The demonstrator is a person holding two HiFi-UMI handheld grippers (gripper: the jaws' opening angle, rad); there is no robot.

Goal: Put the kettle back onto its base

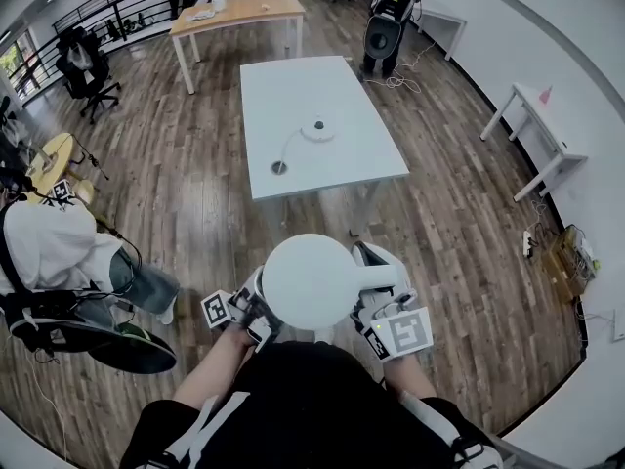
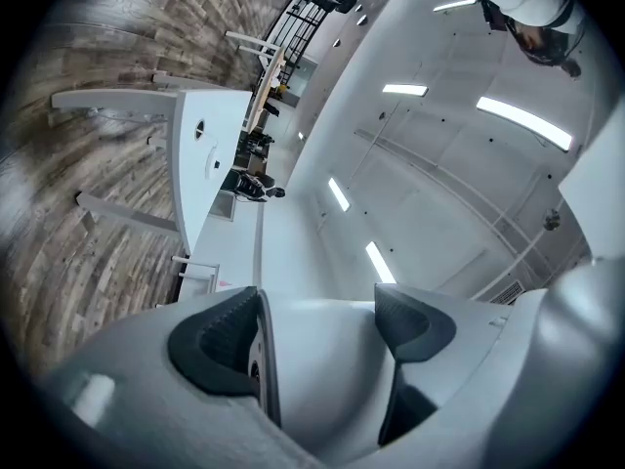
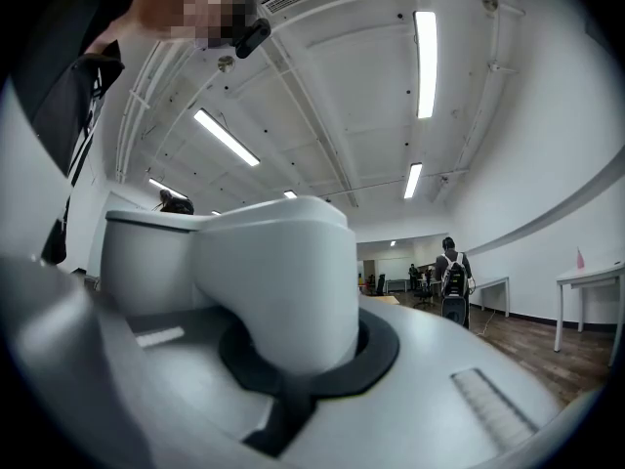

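I carry a white kettle [image 1: 311, 281] low in the head view, above the wooden floor and close to my body. My left gripper [image 1: 252, 313] is at its left side. In the left gripper view the dark pads [image 2: 210, 348] sit either side of the kettle's white wall [image 2: 322, 360], so the left gripper [image 2: 312, 335] is shut on it. My right gripper [image 1: 379, 306] is shut on the kettle's handle [image 3: 278, 281], with black pads wrapped round it. The round white base [image 1: 317, 130] lies on the white table [image 1: 361, 154] ahead, its cord running to a hole [image 1: 279, 167].
A wooden table [image 1: 237, 10] stands beyond the white one. A seated person [image 1: 59, 252] and a black chair [image 1: 86, 66] are at the left. A small white desk [image 1: 539, 137] is by the right wall. A dark figure [image 1: 391, 13] stands at the far end.
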